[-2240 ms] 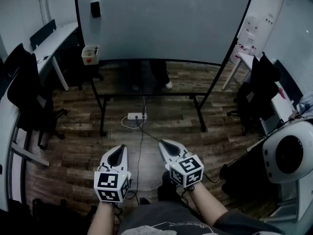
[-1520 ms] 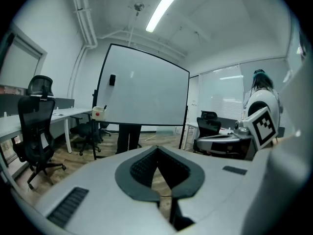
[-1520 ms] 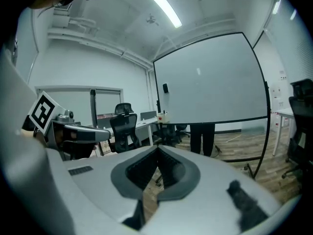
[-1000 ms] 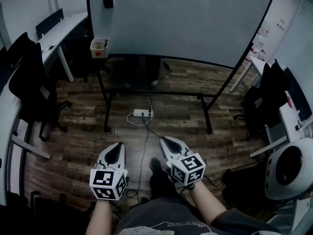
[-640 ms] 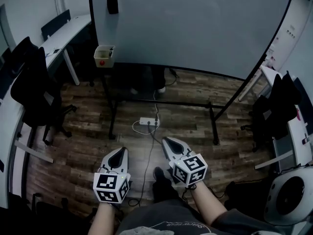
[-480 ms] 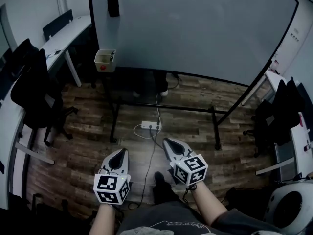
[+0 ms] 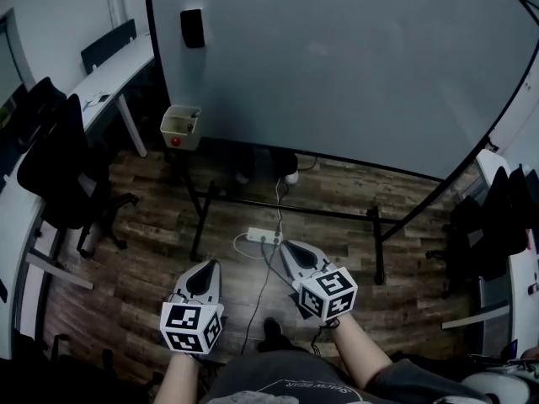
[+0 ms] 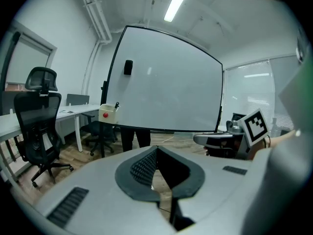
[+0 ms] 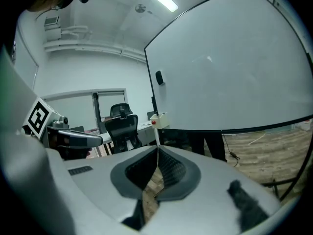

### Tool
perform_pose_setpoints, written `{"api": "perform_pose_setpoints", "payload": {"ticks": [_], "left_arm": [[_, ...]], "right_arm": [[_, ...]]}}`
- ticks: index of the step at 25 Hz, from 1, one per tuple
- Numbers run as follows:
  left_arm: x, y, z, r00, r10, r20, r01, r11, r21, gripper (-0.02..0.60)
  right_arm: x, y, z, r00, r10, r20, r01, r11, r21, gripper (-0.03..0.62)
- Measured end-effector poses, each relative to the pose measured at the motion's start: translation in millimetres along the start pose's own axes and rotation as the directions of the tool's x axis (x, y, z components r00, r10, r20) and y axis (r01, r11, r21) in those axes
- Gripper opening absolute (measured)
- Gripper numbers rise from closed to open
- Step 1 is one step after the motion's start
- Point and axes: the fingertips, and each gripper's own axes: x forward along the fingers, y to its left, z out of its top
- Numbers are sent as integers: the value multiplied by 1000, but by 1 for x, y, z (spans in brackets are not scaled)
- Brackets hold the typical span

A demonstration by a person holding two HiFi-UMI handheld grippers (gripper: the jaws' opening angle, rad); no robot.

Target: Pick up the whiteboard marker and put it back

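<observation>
A small white holder box (image 7: 180, 126) with a red dot hangs at the lower left corner of the big whiteboard (image 7: 354, 66). In the left gripper view a dark marker-like stick (image 8: 116, 105) pokes out of this box (image 8: 108, 113). My left gripper (image 7: 203, 268) and right gripper (image 7: 289, 248) are held side by side low in the head view, well short of the board, both shut and empty. The right gripper view also catches the box (image 9: 159, 119), far ahead of the shut jaws.
A black eraser (image 7: 192, 28) sticks to the board's upper left. The board's black stand (image 7: 290, 210) and a power strip with cable (image 7: 264, 236) lie on the wood floor ahead. Office chairs (image 7: 52, 162) and a white desk (image 7: 105, 78) stand at left, and more chairs (image 7: 497, 225) at right.
The view has drawn closer to the whiteboard, which now fills more of the frame. Both grippers stay shut and side by side.
</observation>
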Motion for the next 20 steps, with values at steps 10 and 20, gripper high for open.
{"api": "perform_pose_setpoints", "payload": {"ticks": [10,20], "left_arm": [[47,8,32,997,78,29,-78,997,-13,13],[57,2,35,989,141,35,-137,987,-88,12]], "right_arm": [[41,-43,27,997,82,13,-82,997,3,23],[51,-56,36,988,150,19,-151,989,10,23]]}}
